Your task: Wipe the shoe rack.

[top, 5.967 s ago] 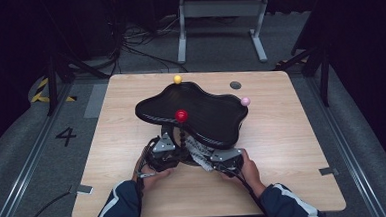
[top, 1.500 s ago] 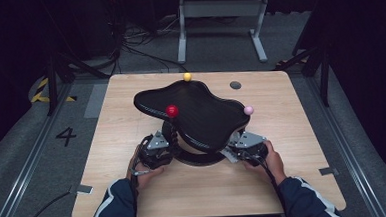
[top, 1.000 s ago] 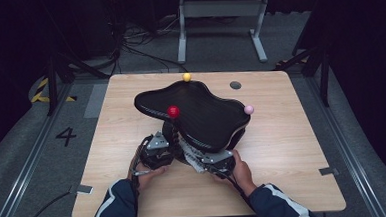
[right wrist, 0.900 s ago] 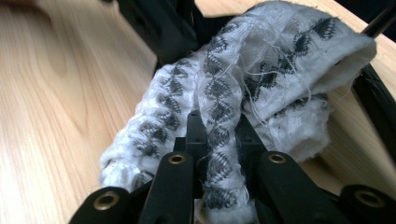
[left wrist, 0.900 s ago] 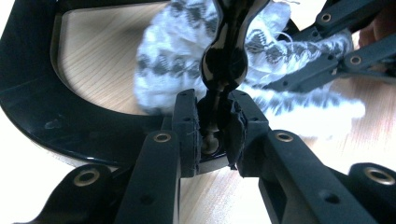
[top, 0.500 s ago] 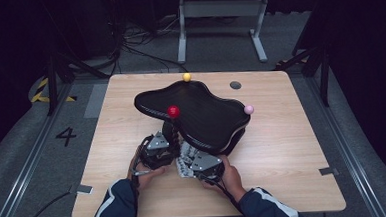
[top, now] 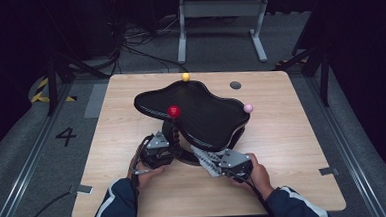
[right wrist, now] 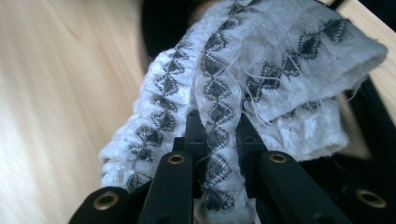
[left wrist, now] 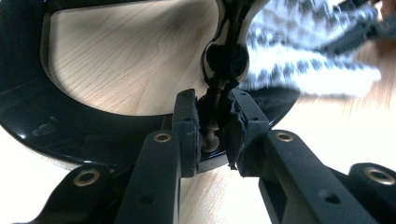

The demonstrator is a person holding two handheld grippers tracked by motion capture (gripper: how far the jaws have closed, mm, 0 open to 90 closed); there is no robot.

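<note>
near the bench's (top: pixel 136 201) front edge, the right claw (top: pixel 215 163) is clamped on a white patterned cloth (right wrist: pixel 261 88) by the stand's base (top: pixel 186 156). just left, the left claw (left wrist: pixel 212 133) pinches the beaded stem (left wrist: pixel 226 56). above, a black tray (top: pixel 201 113) with a red ball (top: pixel 174 111).

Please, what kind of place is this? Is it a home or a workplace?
Probably a lab or test studio, not a home. A bare wooden table stands on grey floor with metal rails and a painted number 4. Loose cables and a metal stand sit behind, against dark surroundings.
</note>
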